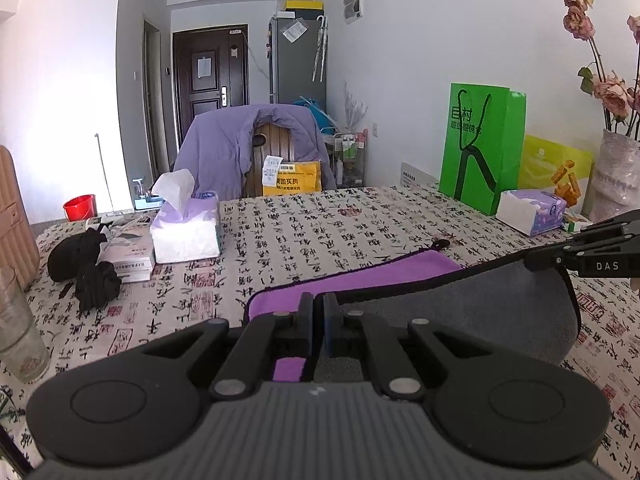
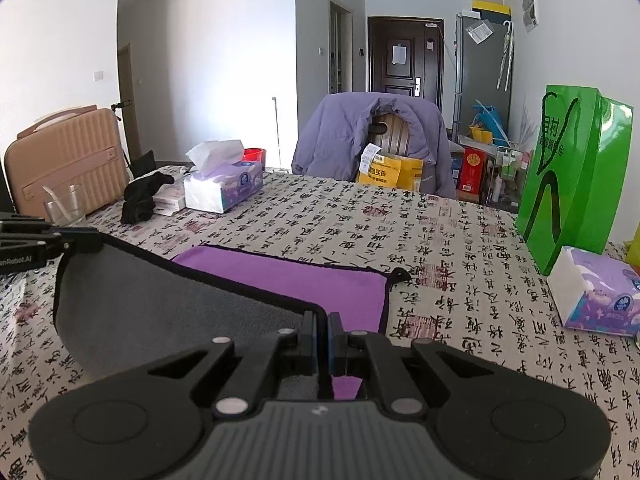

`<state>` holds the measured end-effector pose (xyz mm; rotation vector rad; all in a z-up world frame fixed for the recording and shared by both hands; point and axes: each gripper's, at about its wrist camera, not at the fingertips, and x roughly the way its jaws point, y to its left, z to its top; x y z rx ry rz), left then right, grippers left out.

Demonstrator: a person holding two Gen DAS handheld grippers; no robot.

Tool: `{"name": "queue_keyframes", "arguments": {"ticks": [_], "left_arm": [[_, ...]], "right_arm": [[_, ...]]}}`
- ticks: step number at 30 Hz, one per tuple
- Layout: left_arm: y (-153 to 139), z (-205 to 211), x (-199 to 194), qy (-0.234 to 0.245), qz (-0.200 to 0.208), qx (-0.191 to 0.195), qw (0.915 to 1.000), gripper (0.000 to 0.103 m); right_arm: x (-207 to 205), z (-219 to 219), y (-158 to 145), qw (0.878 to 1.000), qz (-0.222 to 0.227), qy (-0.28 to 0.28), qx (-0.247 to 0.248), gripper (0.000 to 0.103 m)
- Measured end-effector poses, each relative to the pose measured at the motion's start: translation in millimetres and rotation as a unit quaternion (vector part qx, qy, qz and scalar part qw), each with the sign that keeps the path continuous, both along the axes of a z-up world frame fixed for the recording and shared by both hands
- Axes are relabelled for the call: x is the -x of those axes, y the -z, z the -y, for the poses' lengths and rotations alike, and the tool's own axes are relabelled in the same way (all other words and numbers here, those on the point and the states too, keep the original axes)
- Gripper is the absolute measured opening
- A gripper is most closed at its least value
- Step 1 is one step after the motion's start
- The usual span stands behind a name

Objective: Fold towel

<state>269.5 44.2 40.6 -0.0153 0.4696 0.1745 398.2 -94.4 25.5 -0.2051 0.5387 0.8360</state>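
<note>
The towel is purple on one side and grey on the other, with a black hem. It lies on the patterned tablecloth with its near edge lifted, the grey underside facing up. My left gripper is shut on the near left corner of the towel. My right gripper is shut on the near right corner. The raised hem stretches between them. The right gripper also shows at the right edge of the left wrist view; the left gripper shows at the left edge of the right wrist view.
On the table stand a tissue pack, black cloth, a glass, a green bag, a second tissue pack and a flower vase. A chair with a purple jacket stands behind.
</note>
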Motion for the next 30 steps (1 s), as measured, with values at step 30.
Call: {"name": "queue_keyframes", "arguments": {"ticks": [30], "left_arm": [[5.3, -23.9, -60.9, -0.008, -0.013, -0.014, 0.9998, 0.006]], "right_arm": [[-45.0, -22.8, 7.2, 1.0, 0.0, 0.003, 0.009, 0.005]]}}
